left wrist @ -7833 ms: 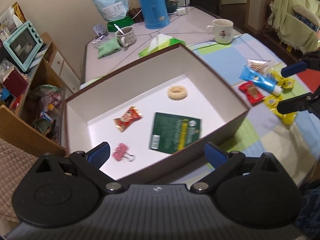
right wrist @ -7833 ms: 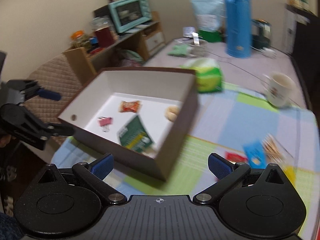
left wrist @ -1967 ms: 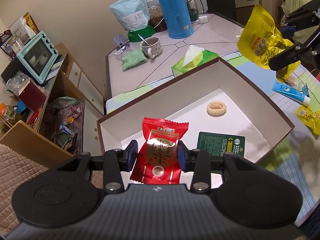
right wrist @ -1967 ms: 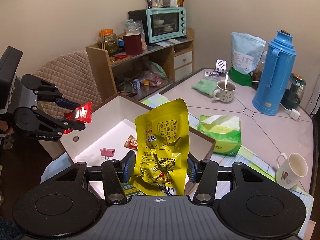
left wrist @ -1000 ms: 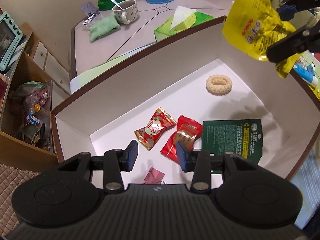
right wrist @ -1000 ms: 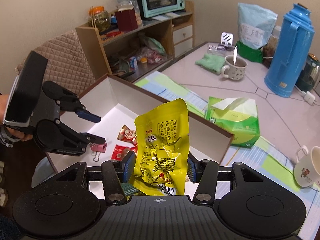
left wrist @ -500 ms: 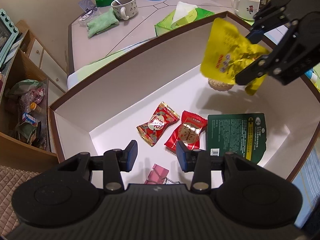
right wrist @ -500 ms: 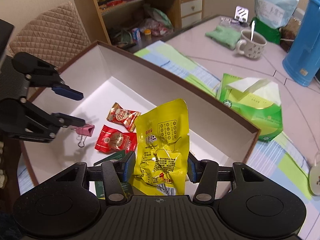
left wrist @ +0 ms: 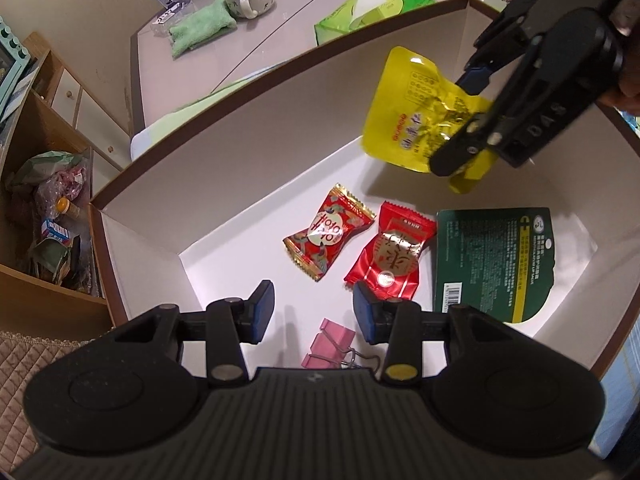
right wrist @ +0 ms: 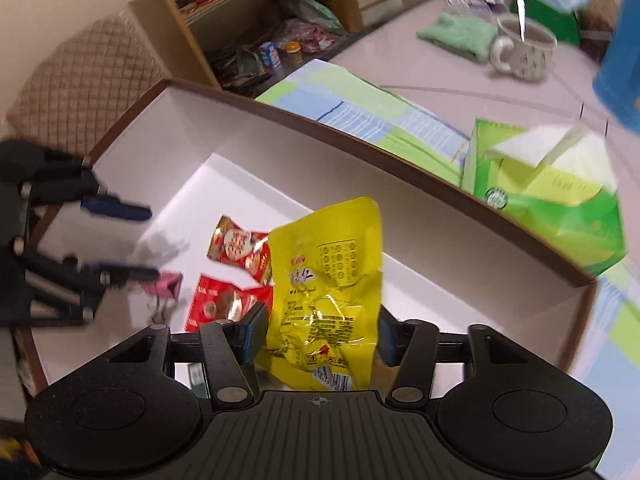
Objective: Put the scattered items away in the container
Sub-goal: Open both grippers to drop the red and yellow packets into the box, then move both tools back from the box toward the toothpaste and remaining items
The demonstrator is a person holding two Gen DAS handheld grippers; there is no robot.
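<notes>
The right gripper [right wrist: 318, 336] has its blue-padded fingers pressed against the two sides of a crinkled yellow foil snack pouch [right wrist: 326, 292], which stands upright between them. In the left wrist view the same right gripper [left wrist: 464, 120] reaches in from the far right, angled downward over the brown-rimmed white cardboard box [left wrist: 248, 128], with the yellow foil snack pouch [left wrist: 420, 116] hanging in the air inside the box walls, above the white floor and casting a shadow there. A bit of the person's hand shows at the right edge behind this tool.

The left gripper [left wrist: 314, 316] is spread partway with nothing between its blue pads [left wrist: 264, 312]; it hovers over the near left part of the box, pointing down at the floor. In the right wrist view this left gripper [right wrist: 132, 240] sits at the left, blurred, fingers apart.

On the box floor lie a red and gold twist-wrapped candy [left wrist: 330, 232], just to its right a red foil sachet [left wrist: 390, 254], farther right a dark green flat card packet [left wrist: 494, 264], and a pink binder clip [left wrist: 330, 342] nearest the left tool. Beyond the far wall stands a green tissue pack [right wrist: 560, 204] on the table.
</notes>
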